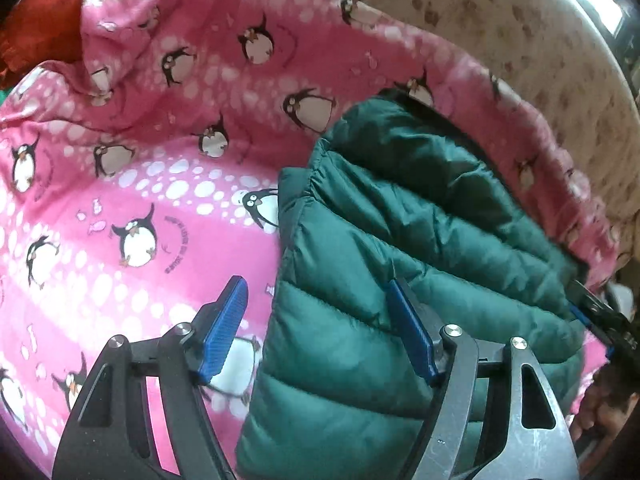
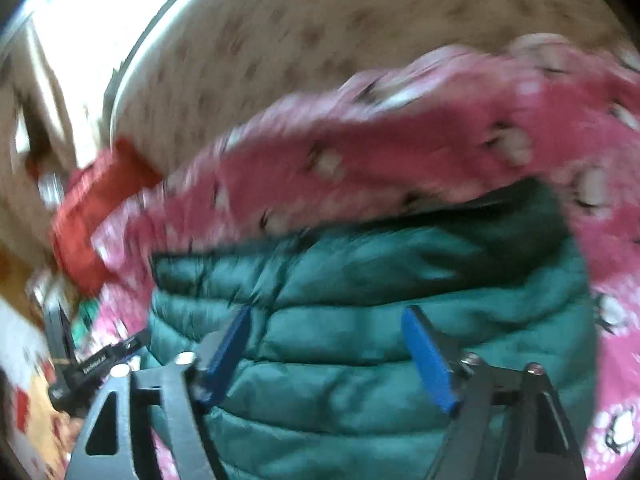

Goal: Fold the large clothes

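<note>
Green puffer jacket (image 1: 404,264): folded bundle on pink penguin blanket (image 1: 152,184), toward blanket's right edge.
Left wrist view: your left gripper (image 1: 320,328) wide, empty, straddling jacket's left edge; long axis runs away up-right.
Right wrist view (blurred): your right gripper (image 2: 332,356) wide, empty, over jacket's middle; quilt seams run crosswise.

One green quilted puffer jacket (image 1: 400,260), one pink penguin-print blanket (image 1: 140,160), one red cloth (image 1: 36,36), one beige paw-print cover (image 1: 500,20), two claws, left (image 1: 320,328) and right (image 2: 328,356)
</note>
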